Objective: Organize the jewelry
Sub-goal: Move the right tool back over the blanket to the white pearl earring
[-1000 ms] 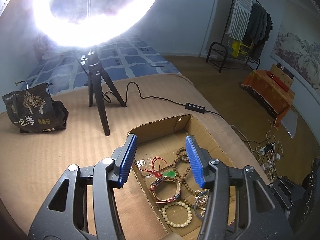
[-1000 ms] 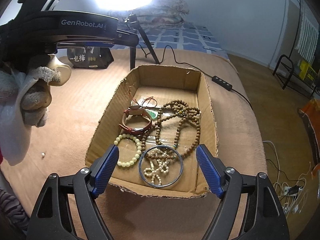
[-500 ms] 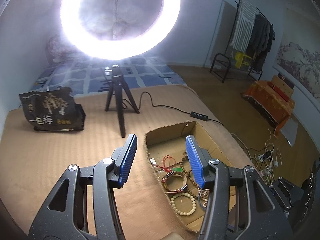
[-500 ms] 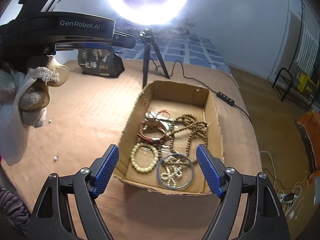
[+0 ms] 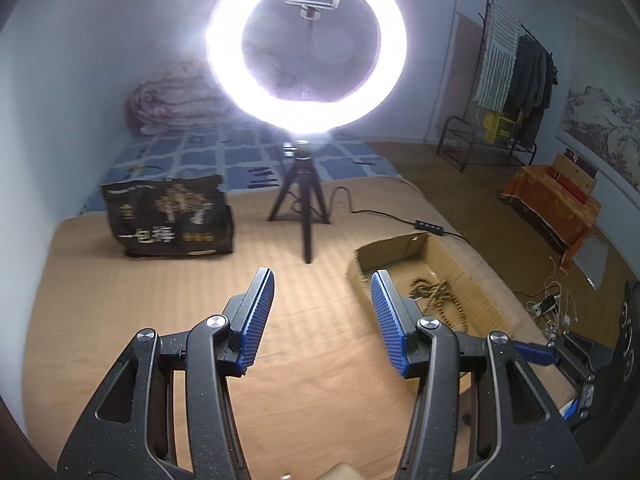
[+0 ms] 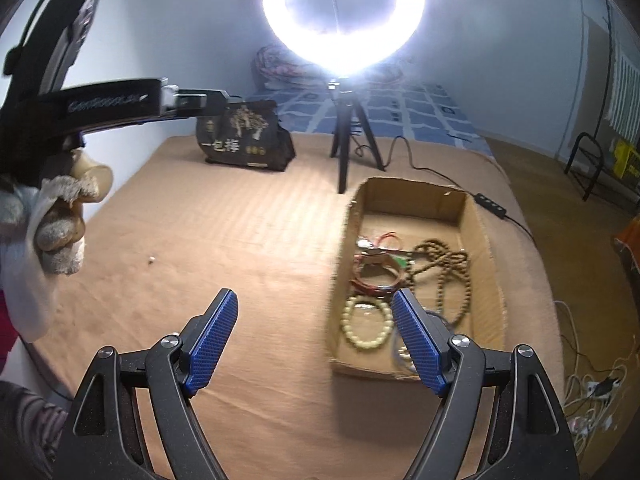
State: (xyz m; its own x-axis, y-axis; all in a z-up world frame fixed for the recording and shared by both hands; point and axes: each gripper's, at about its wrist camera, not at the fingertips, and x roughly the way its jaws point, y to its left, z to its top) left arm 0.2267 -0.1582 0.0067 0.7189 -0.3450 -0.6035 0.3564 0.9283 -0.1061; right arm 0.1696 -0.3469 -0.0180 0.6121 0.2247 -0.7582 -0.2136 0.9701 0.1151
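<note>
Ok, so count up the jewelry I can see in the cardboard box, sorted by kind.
Pale bead bracelet: 1
Long brown bead strand: 1
Reddish-brown bangle: 1
Red cord piece: 1
Ring-shaped piece, mostly behind the right gripper's finger: 1
Total: 5 distinguishable

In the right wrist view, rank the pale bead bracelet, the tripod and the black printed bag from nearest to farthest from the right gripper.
Measured from the right gripper:
1. Pale bead bracelet, in the cardboard box, just left of the gripper's right finger.
2. Tripod, ahead, beyond the box's far-left corner.
3. Black printed bag, far left, slightly behind the tripod; these two are fairly close.
</note>
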